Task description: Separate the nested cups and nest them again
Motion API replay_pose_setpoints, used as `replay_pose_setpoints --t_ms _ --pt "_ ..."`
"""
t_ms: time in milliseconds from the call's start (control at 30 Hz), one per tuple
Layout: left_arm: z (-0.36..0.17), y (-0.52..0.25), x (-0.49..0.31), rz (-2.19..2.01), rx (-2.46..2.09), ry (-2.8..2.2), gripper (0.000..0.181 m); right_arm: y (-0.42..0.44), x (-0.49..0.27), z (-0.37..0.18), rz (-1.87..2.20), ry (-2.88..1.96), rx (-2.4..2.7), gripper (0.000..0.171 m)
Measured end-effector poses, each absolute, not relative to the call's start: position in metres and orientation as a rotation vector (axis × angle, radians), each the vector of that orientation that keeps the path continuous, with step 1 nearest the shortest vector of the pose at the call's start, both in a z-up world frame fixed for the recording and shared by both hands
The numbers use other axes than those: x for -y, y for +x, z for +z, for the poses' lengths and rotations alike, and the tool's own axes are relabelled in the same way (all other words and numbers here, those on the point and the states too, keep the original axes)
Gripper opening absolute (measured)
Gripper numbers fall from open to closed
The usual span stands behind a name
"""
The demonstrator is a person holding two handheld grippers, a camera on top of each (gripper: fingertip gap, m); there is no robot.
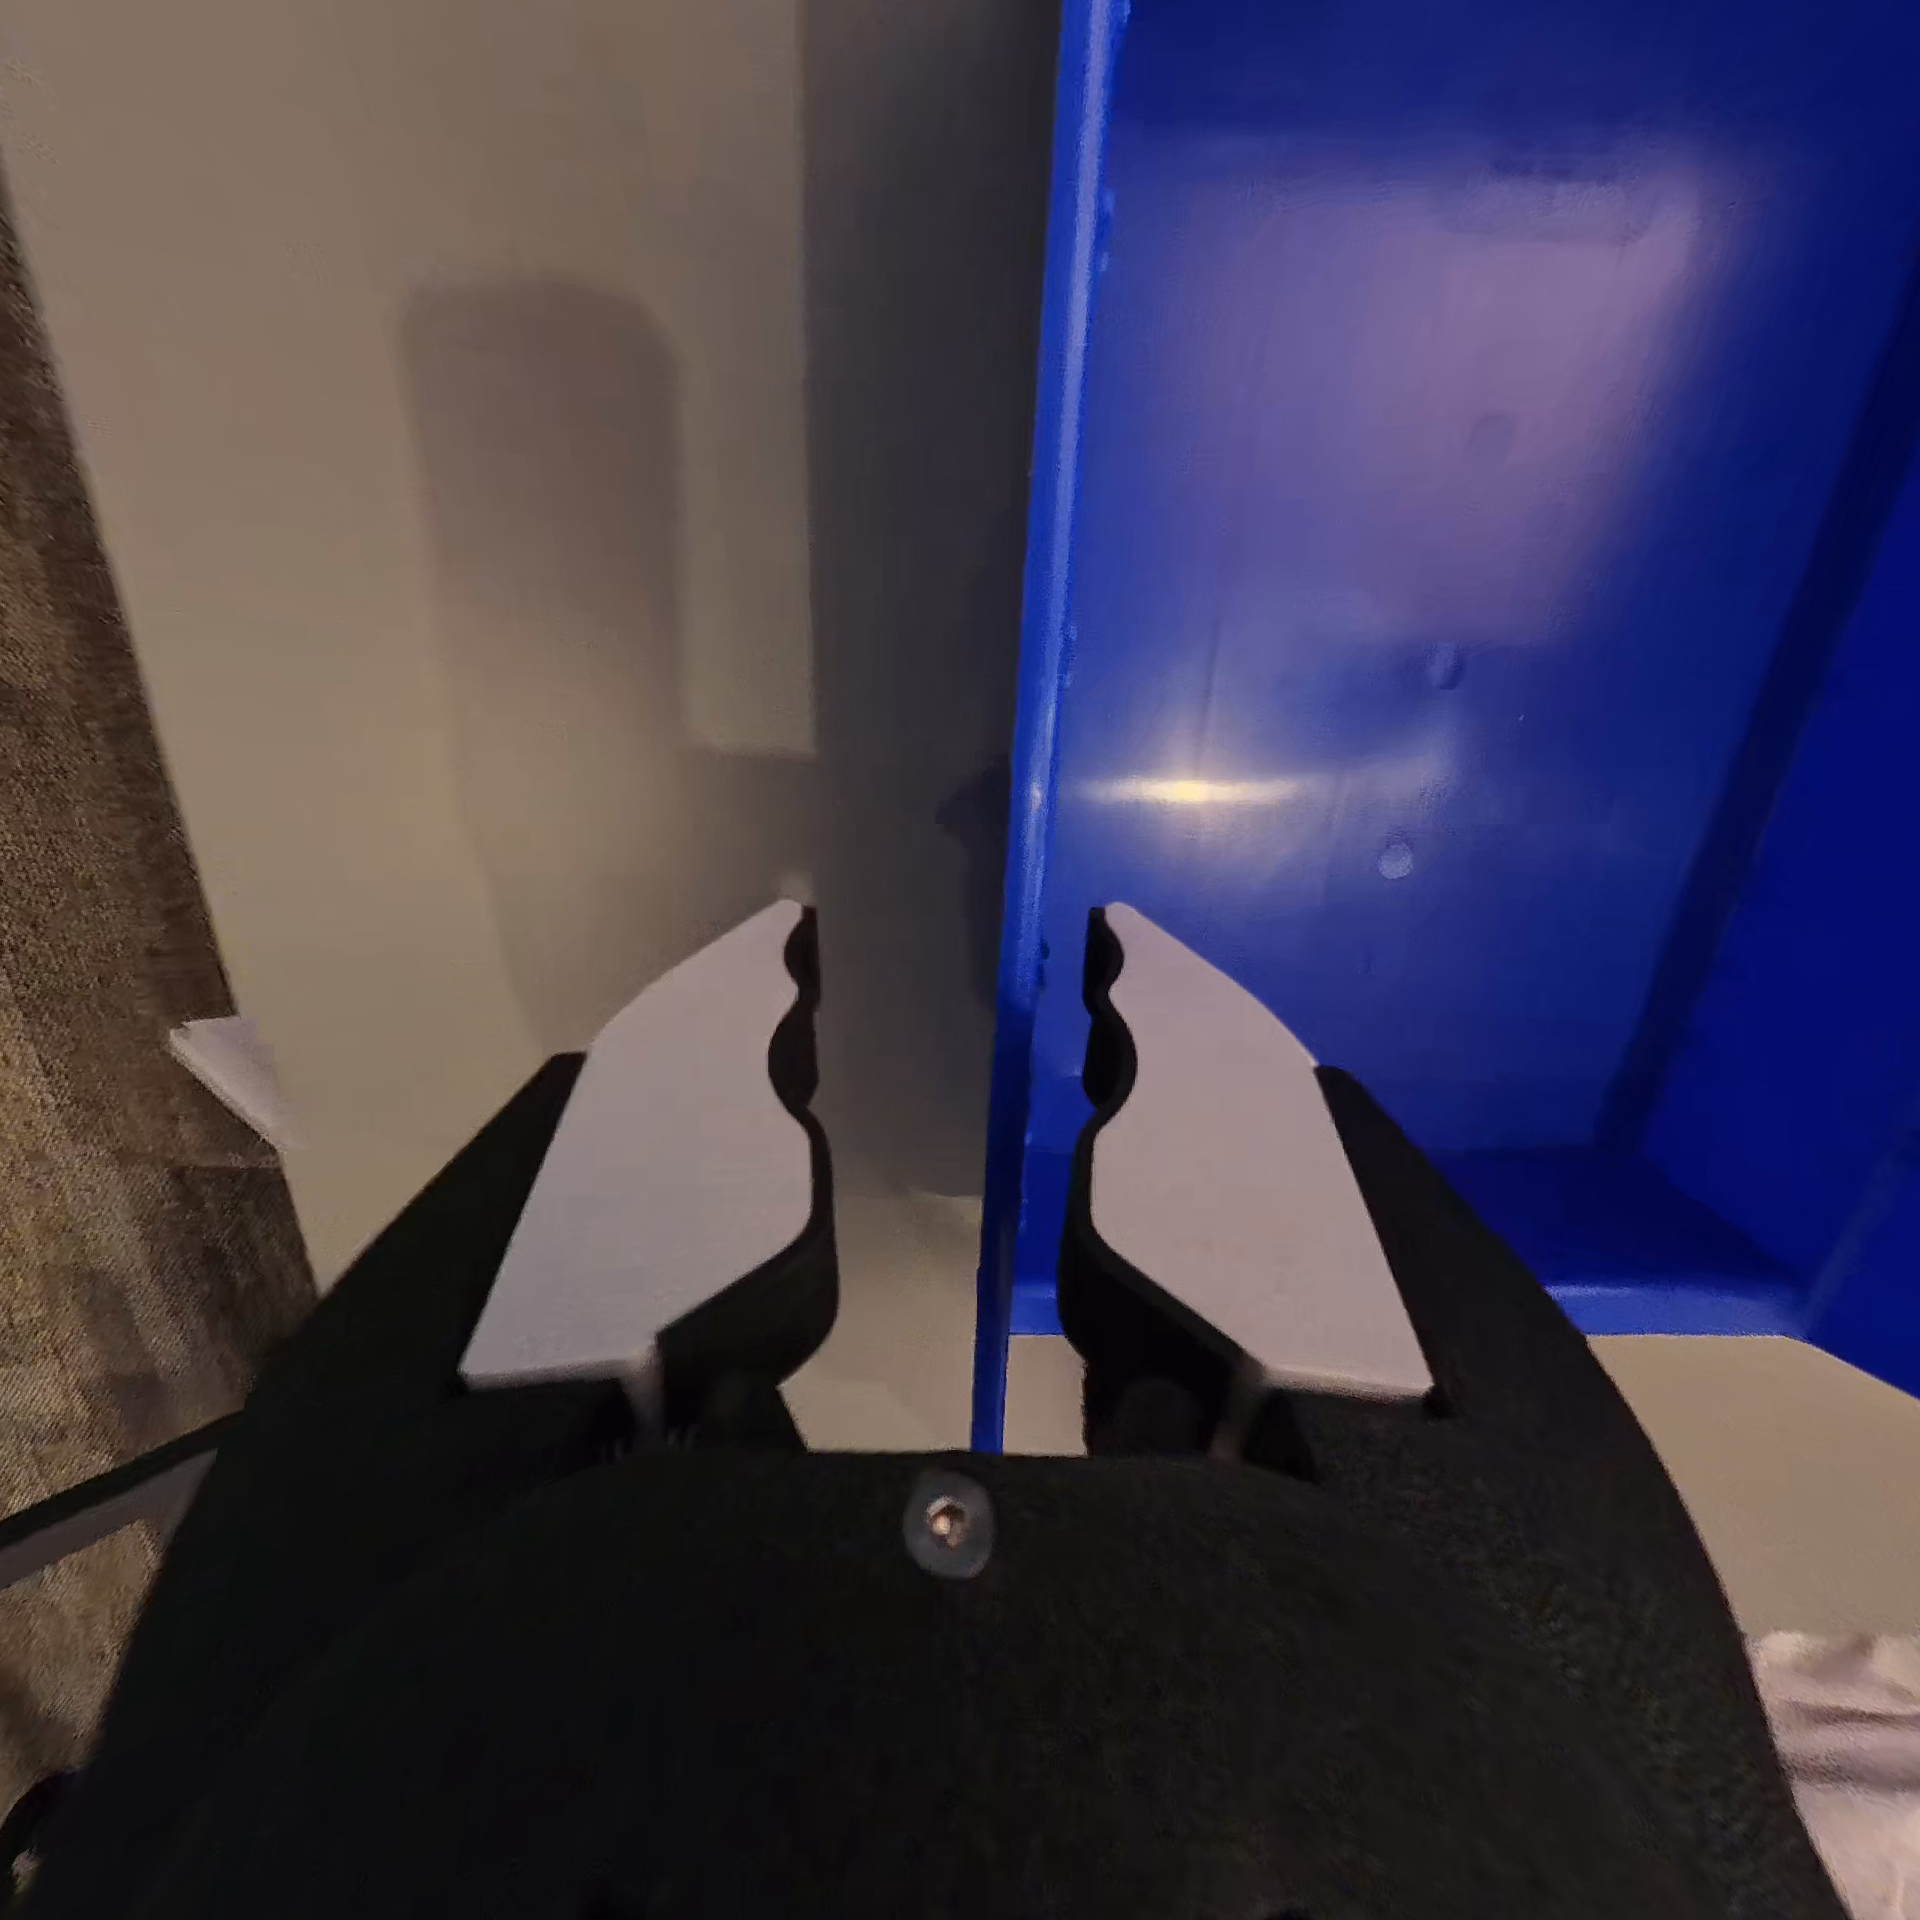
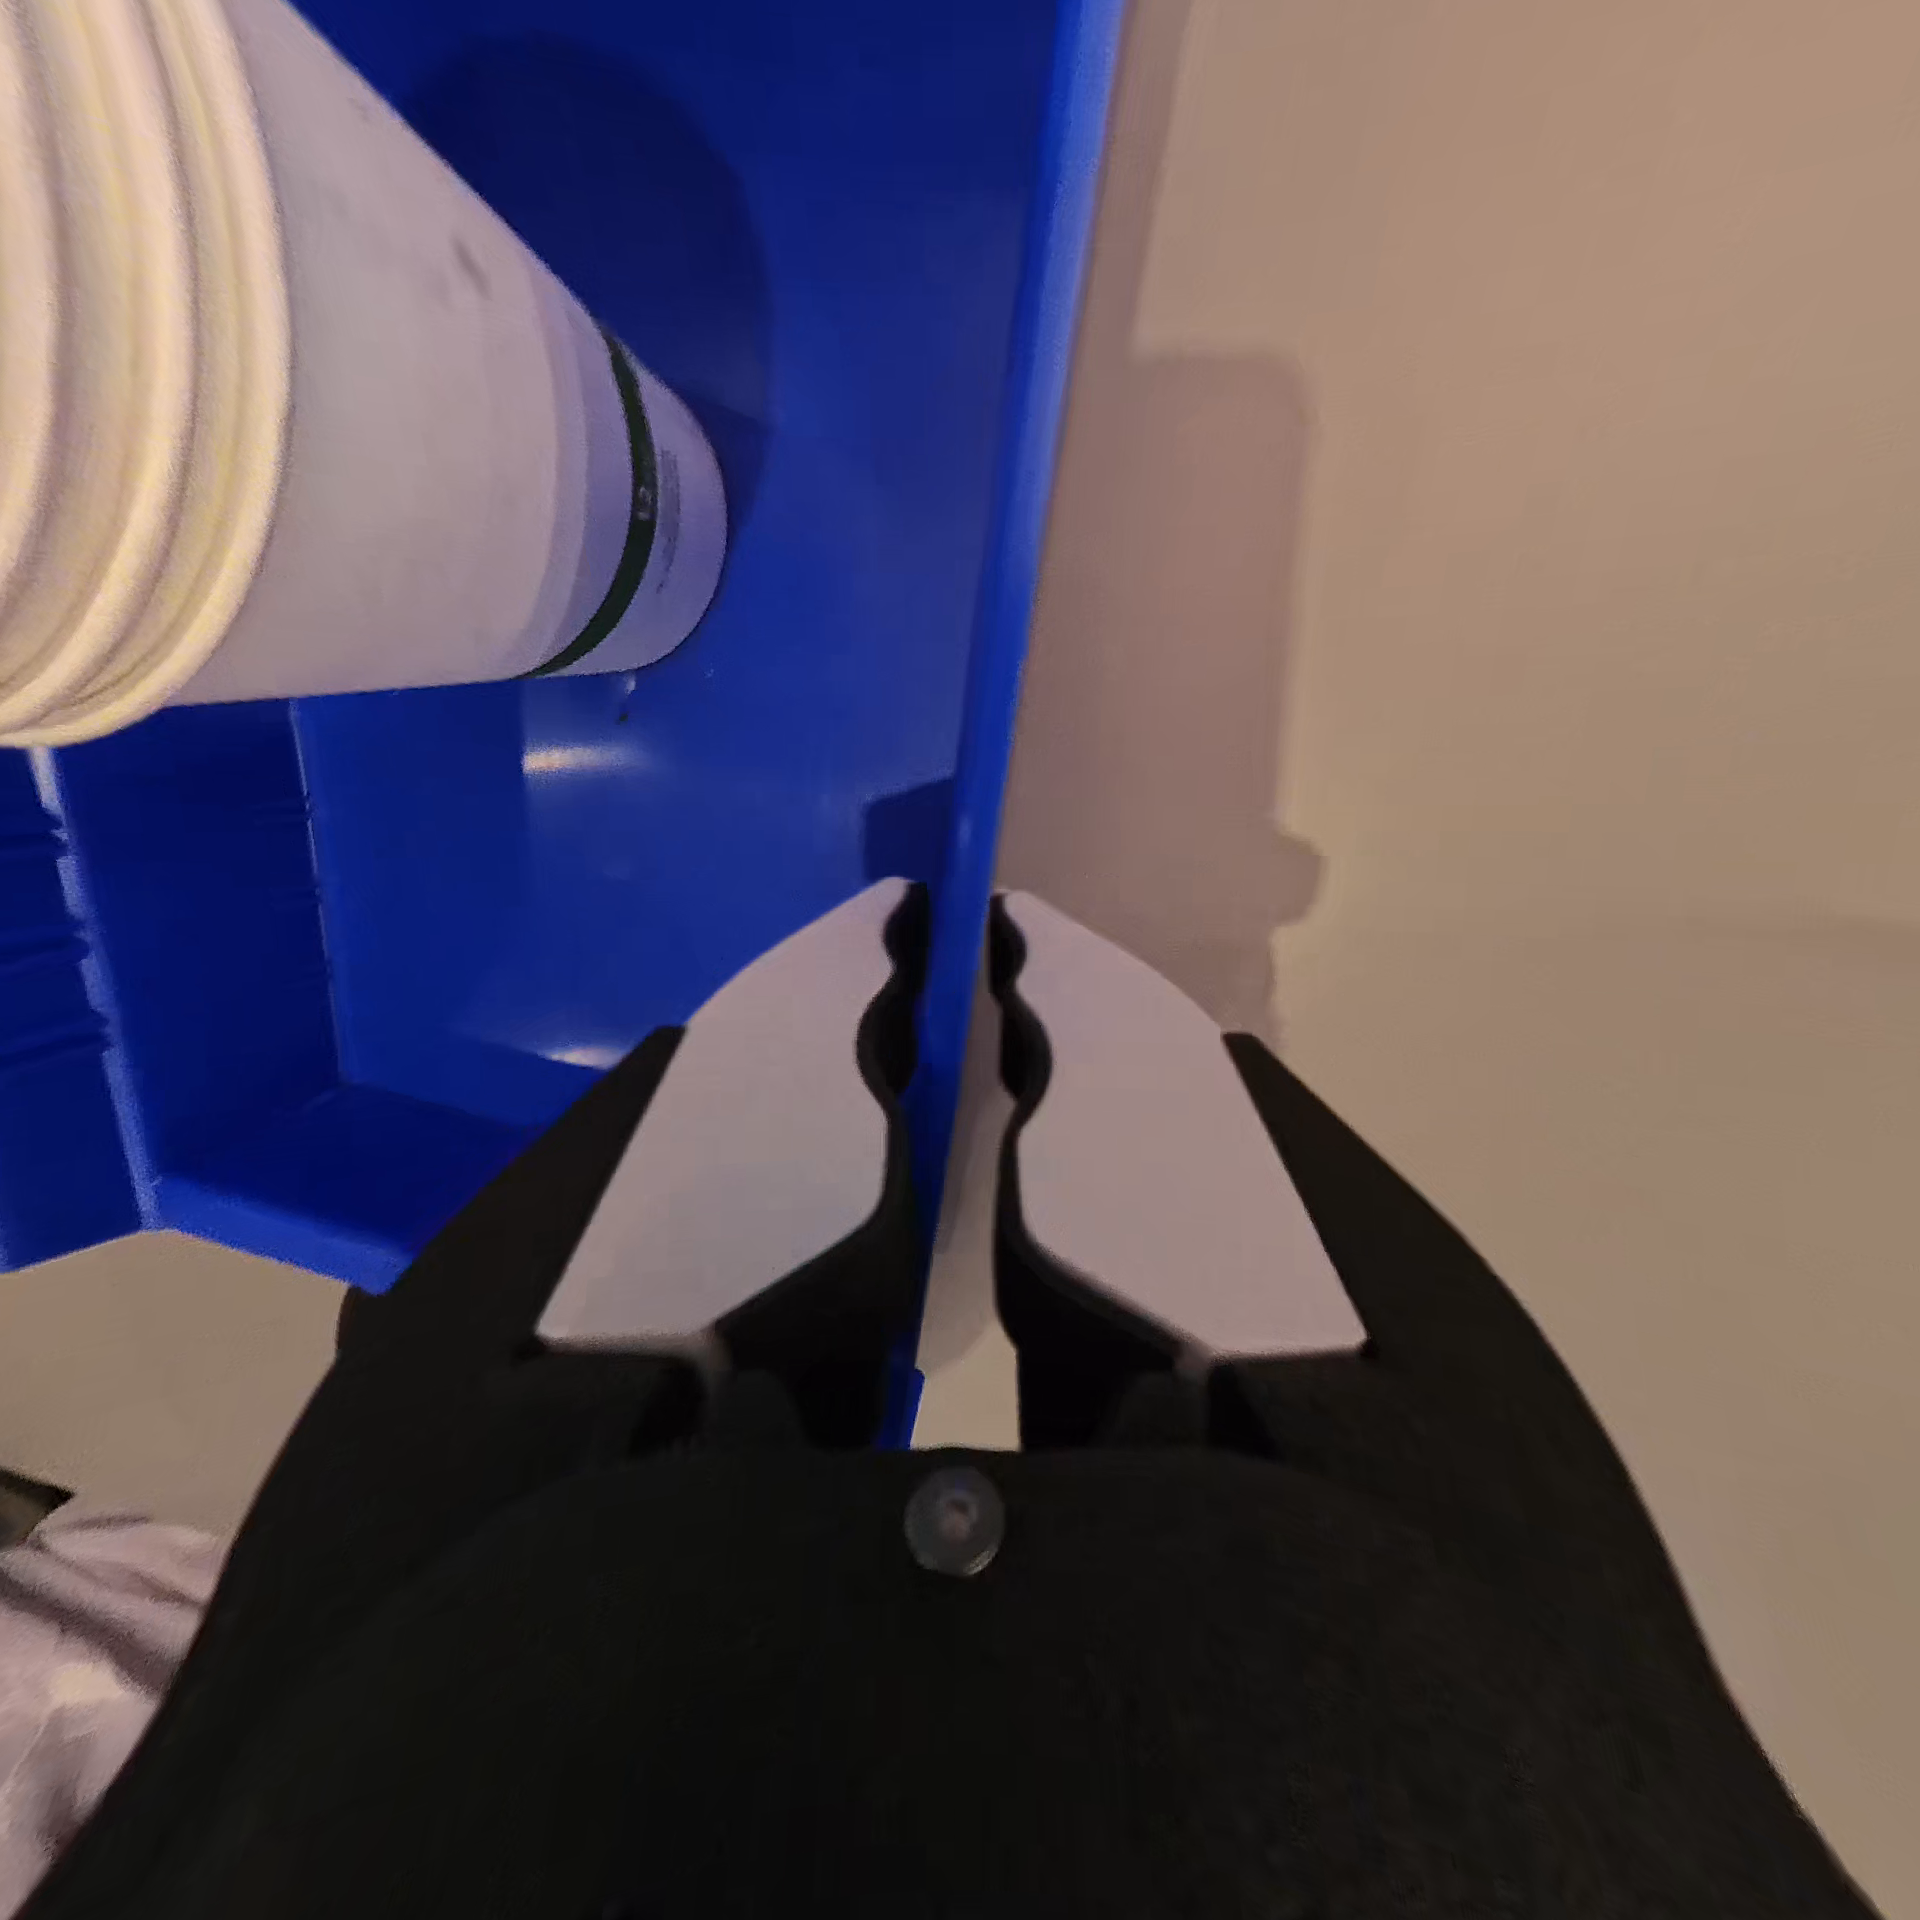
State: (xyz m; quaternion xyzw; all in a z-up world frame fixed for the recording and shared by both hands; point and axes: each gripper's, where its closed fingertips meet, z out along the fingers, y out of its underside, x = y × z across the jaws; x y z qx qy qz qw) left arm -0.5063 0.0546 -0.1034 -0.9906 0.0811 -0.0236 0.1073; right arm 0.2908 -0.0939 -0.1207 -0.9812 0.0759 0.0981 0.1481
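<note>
- Closest to the right wrist camera, the right gripper (image 2: 951,904) has its fingers pinching the thin right-hand wall of a blue bin (image 2: 790,312), one finger inside and one outside.
- Closest to the left wrist camera, the left gripper (image 1: 948,920) straddles the bin's (image 1: 1455,520) left-hand wall with its fingers spread; the wall runs between them nearer the inner finger, and contact cannot be confirmed.
- Both walls run straight away from the cameras, along the fingers.
- Beneath the bin lies a pale desk (image 2: 1558,623); crumpled white cloth (image 2: 73,1621) sits at its near edge, and brown carpet (image 1: 94,935) shows past its left edge.
- Farther in, the stack of nested paper cups (image 2: 343,416) lies inside the bin, up and left of the right fingers, well apart from them.
- Its long axis slants, rims toward the upper left, the base with a dark band pointing toward the bin's right wall.
- My judgement: neither hand holds the cups yet, and the right hand is nearer; it must let go of the wall and swing left to reach them.
- In the left view, that part of the bin shows only bare blue floor.
</note>
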Motion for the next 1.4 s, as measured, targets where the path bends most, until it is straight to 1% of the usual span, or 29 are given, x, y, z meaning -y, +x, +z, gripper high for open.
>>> replay_pose_setpoints --t_ms 33,133,167,400,633,800,833,933,1033,1133,1267,1333,1400 --pt "-0.107 -0.504 -0.053 -0.075 -0.251 -2.939 0.044 0.290 0.094 -0.122 0.287 -2.831 -0.220 0.010" --pt "-0.115 -0.493 -0.051 -0.119 -0.264 -2.991 0.007 0.292 0.095 -0.123 0.249 -2.850 -0.221 0.007" --pt "-0.115 -0.492 -0.051 -0.102 -0.265 -3.002 0.005 0.292 0.095 -0.123 0.237 -2.858 -0.226 0.006" --pt "-0.114 -0.452 -0.046 -0.090 -0.441 -3.042 0.007 0.268 0.090 -0.123 0.255 -2.923 -0.135 0.007" --pt "-0.115 -0.381 -0.039 -0.086 -0.587 -3.063 0.009 0.220 0.071 -0.121 0.346 -2.962 -0.072 0.009" --pt "-0.116 -0.337 -0.036 -0.007 -0.677 -3.027 0.014 0.191 0.054 -0.121 0.287 -2.976 0.030 0.009" --pt "-0.116 -0.330 -0.034 0.019 -0.684 -3.022 0.015 0.185 0.050 -0.121 0.267 -2.975 0.061 0.010" --pt "-0.116 -0.308 -0.025 0.070 -0.784 -2.991 0.020 0.162 0.043 -0.120 0.228 -2.973 0.163 0.023" --pt "-0.117 -0.295 -0.017 0.159 -0.869 -2.973 0.027 0.143 0.036 -0.119 0.220 -2.954 0.229 0.027" --pt "-0.117 -0.286 -0.017 0.229 -0.951 -2.923 0.033 0.136 0.025 -0.119 0.189 -2.919 0.247 0.027" --pt "-0.117 -0.274 -0.021 0.207 -1.001 -2.873 0.032 0.139 0.014 -0.121 0.102 -2.889 0.232 0.024" --pt "-0.117 -0.275 -0.020 0.226 -1.039 -2.861 0.038 0.143 0.013 -0.123 0.084 -2.888 0.218 0.016" --pt "-0.110 -0.274 -0.023 0.237 -1.065 -2.812 0.046 0.144 0.012 -0.125 0.101 -2.896 0.190 0.016"
